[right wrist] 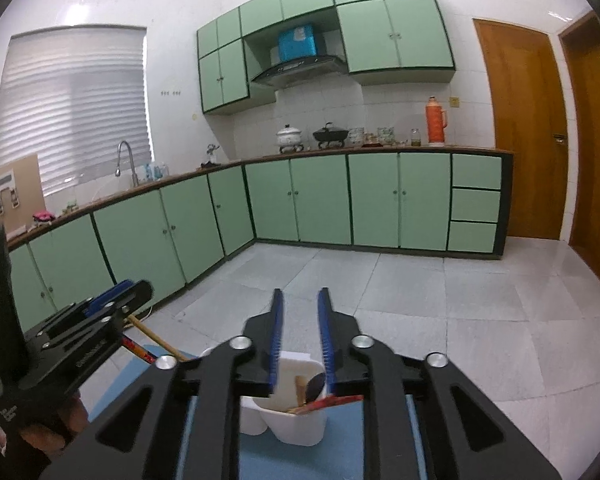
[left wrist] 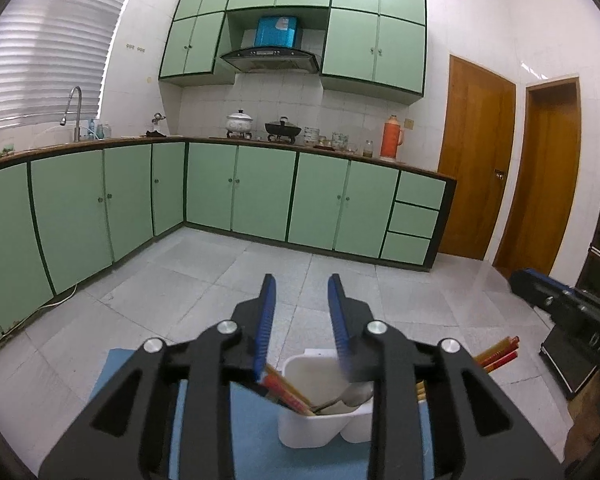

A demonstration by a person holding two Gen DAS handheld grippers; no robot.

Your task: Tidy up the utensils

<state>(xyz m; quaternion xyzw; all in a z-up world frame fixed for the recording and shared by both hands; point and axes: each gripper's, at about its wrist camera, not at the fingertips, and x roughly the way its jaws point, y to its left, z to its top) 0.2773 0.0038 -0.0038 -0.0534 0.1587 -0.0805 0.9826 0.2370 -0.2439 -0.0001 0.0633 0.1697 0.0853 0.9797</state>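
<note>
Two tools: I have both over the white holder (left wrist: 320,420)
Left tool (left wrist: 300,300): released, nothing gripped
Right tool (right wrist: 300,312): released too
Chopsticks (left wrist: 288,392): leaning in holder
Holder: on blue mat (left wrist: 236,440), on the bench

A white plastic holder (left wrist: 320,428) with two compartments stands upright on a blue mat (left wrist: 260,440). Red-and-yellow chopsticks (left wrist: 288,390) lean tilted inside it, beside a pale spoon (left wrist: 354,394) and a dark ladle (right wrist: 315,386).
</note>
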